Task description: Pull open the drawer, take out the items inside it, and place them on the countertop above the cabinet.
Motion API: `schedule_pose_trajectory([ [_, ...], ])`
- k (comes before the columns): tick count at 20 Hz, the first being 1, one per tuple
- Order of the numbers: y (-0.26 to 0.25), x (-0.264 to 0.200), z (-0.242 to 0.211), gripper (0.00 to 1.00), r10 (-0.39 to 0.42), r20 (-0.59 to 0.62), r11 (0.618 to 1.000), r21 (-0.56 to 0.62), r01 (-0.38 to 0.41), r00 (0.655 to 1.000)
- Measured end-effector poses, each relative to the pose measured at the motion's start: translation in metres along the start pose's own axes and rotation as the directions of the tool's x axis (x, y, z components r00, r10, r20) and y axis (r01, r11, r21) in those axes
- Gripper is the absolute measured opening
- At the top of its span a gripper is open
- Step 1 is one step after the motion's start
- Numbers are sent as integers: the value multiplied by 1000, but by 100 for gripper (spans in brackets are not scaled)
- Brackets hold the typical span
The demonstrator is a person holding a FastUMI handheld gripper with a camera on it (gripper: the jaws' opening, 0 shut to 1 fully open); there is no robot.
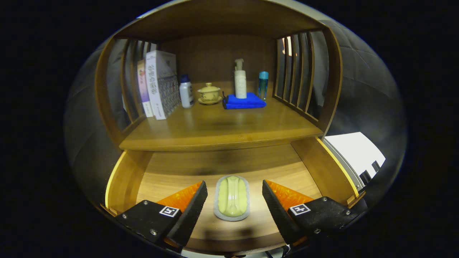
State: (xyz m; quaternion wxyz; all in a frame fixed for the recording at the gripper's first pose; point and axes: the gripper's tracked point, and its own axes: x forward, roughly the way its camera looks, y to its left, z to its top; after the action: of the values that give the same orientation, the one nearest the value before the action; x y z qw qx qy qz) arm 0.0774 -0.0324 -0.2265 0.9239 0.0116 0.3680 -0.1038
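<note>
With the fingers [235, 200] spread wide and gripping nothing, the soap dish [232, 197] lies between them on the floor of the pulled-out drawer [308, 161]. The picking-out step looks at hand: lower, close on the dish, then lift it to the desk [222, 125] beyond, near the blue cloth [244, 101].

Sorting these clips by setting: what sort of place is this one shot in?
Likely a staged household corner: a wooden cabinet with books, a lidded teacup and a pump bottle on its countertop. The drawer is open; the tongs sit open around a soap dish.
</note>
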Motion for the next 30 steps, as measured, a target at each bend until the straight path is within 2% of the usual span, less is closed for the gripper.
schedule_pose_trajectory([
  [4,-9,31,-24,95,-38,-152,999,-5,37,988],
  [7,-12,42,-40,91,-80,-228,993,-102,58,970],
  [11,-5,47,-52,70,-85,-266,983,-181,37,960],
  [14,3,45,-57,44,-58,-250,991,-129,26,967],
  [18,12,39,-63,21,-2,-233,998,-55,-11,973],
  [21,11,31,-65,17,19,-213,999,-28,-26,977],
  [24,15,17,-55,15,47,-149,997,-54,-55,988],
  [30,10,-19,-14,15,24,-12,994,-111,-25,1000],
])
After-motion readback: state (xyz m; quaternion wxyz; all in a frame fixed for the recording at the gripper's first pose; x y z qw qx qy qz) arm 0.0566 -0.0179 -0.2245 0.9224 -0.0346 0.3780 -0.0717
